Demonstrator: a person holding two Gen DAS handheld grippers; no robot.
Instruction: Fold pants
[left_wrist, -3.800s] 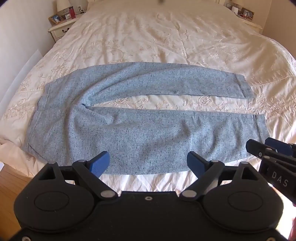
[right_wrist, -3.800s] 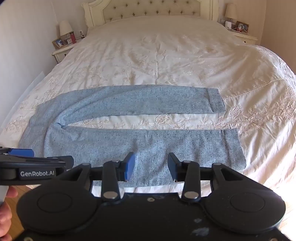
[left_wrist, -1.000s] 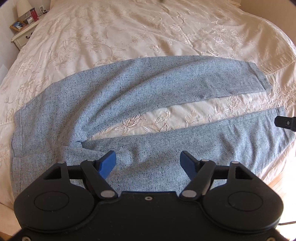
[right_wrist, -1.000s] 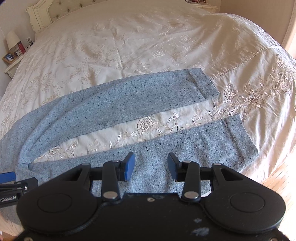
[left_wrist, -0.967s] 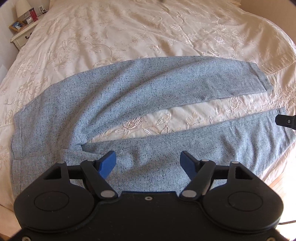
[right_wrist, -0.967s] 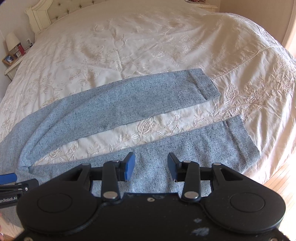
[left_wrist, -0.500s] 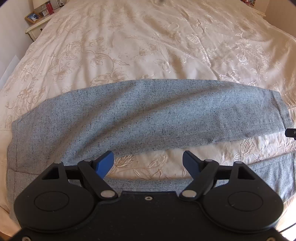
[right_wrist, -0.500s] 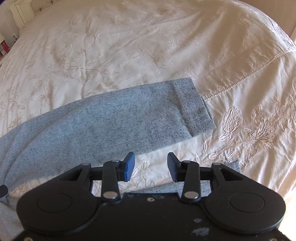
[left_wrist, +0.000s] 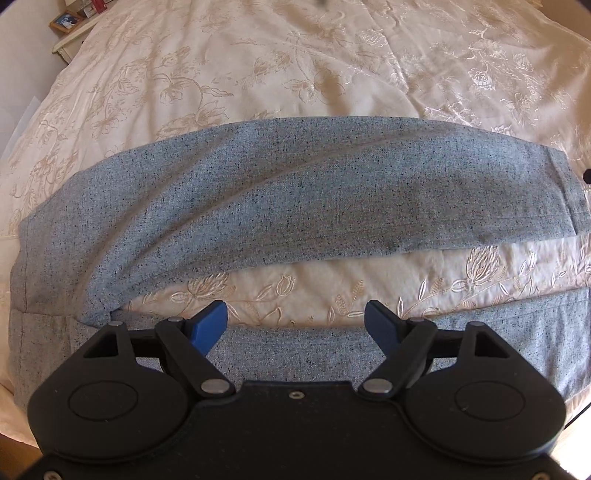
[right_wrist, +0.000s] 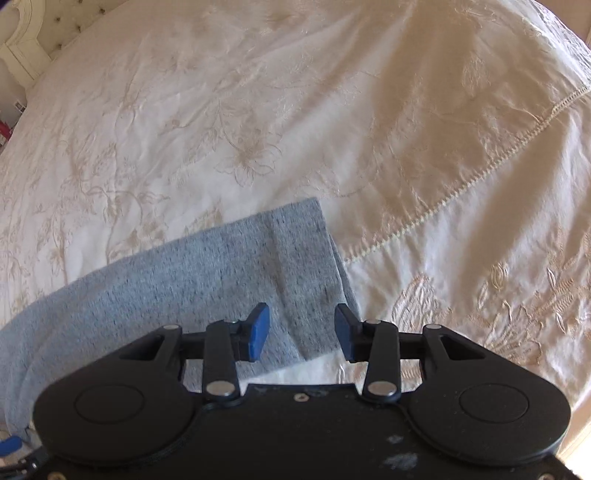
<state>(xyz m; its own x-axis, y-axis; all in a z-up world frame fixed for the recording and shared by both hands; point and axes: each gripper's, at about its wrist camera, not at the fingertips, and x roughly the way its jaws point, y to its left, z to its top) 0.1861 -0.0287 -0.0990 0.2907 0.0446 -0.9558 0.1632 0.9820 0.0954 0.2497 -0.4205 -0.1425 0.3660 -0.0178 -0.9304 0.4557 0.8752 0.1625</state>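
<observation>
The pants (left_wrist: 295, 192) (grey-blue, dark-flecked) are spread flat on a cream embroidered bedspread (left_wrist: 332, 66), legs parted. The jaws of the left gripper (left_wrist: 297, 323) and right gripper (right_wrist: 301, 332) are held spread, nothing pinched.

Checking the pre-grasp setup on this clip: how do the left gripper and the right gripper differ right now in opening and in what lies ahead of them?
The left gripper stands wider open than the right gripper. The left gripper looks over bare bedspread in the gap between the pants' two legs; the right gripper looks over the far leg's cuff. Shared: both are open, point steeply down and hold nothing.
</observation>
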